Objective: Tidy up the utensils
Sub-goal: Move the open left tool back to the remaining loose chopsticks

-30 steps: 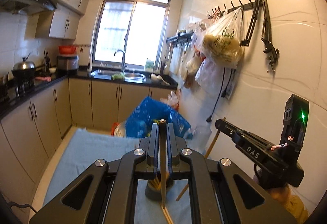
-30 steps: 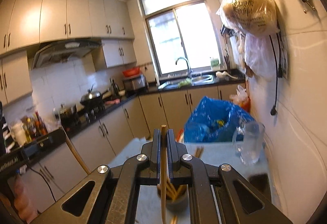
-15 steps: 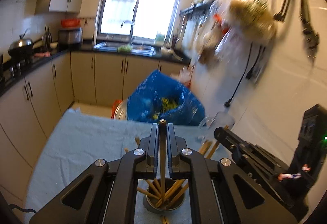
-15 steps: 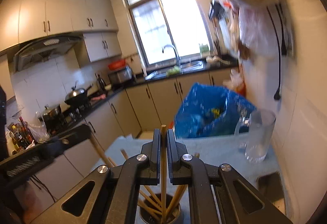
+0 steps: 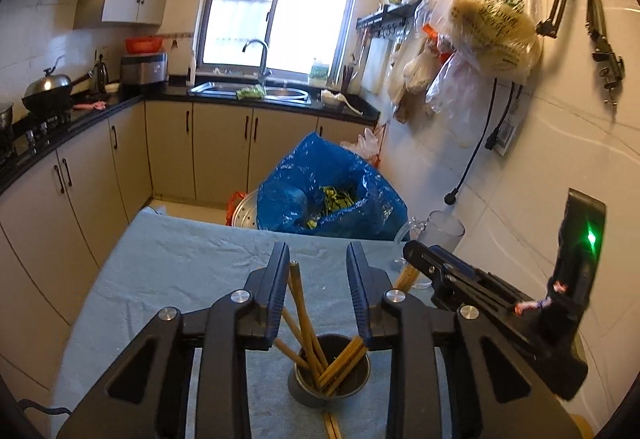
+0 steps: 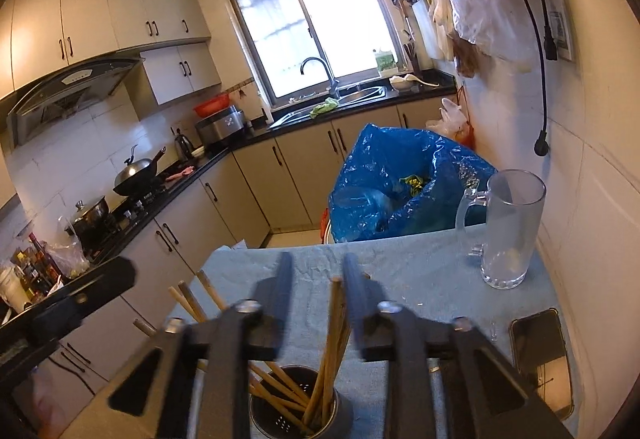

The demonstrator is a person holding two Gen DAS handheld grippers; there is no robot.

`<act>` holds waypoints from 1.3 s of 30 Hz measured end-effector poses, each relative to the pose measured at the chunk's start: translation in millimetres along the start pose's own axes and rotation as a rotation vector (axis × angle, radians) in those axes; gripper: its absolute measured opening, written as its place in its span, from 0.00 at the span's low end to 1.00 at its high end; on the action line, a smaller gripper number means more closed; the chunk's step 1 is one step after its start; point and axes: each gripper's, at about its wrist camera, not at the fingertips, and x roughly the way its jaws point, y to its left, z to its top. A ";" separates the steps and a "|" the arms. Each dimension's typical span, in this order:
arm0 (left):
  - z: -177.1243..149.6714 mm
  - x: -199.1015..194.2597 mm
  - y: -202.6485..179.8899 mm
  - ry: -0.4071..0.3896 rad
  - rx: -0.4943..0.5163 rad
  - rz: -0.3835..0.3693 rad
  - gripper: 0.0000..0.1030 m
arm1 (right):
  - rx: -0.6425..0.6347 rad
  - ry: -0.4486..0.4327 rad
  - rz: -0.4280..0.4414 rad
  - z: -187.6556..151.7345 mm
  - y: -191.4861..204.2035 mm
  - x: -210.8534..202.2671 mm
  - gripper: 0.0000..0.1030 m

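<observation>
Landmark: small round grey metal utensil cup (image 5: 329, 373) standing on the pale blue cloth-covered table (image 5: 168, 267).

Left gripper (image 5: 318, 267) hangs just above the cup. Its jaws have just been opening and now stand parted. One long wooden chopstick (image 5: 302, 313) leans between them, lower end in the cup, against the left-hand pad or just beside it (which, I cannot tell); it is released, not pinched.

Right gripper (image 6: 316, 279) is over the same cup, jaws likewise just opening and apart, blurred. A chopstick stands loose between them, foot in the cup.

Other wooden chopsticks (image 6: 280, 391) fan out of the cup.

Beyond the cup: clear glass mug (image 6: 506, 229), blue plastic bag (image 5: 324, 191).
</observation>
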 end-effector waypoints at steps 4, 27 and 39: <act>-5.8 -31.0 3.2 -0.031 -0.007 -0.006 0.35 | -0.006 -0.032 0.008 5.2 3.5 -25.0 0.38; -157.8 -85.3 54.1 0.105 -0.004 0.252 0.63 | -0.077 0.264 -0.038 -178.3 -4.8 -67.9 0.53; -185.6 -79.9 67.7 0.182 -0.036 0.262 0.63 | -0.227 0.429 -0.074 -243.2 16.1 -32.8 0.28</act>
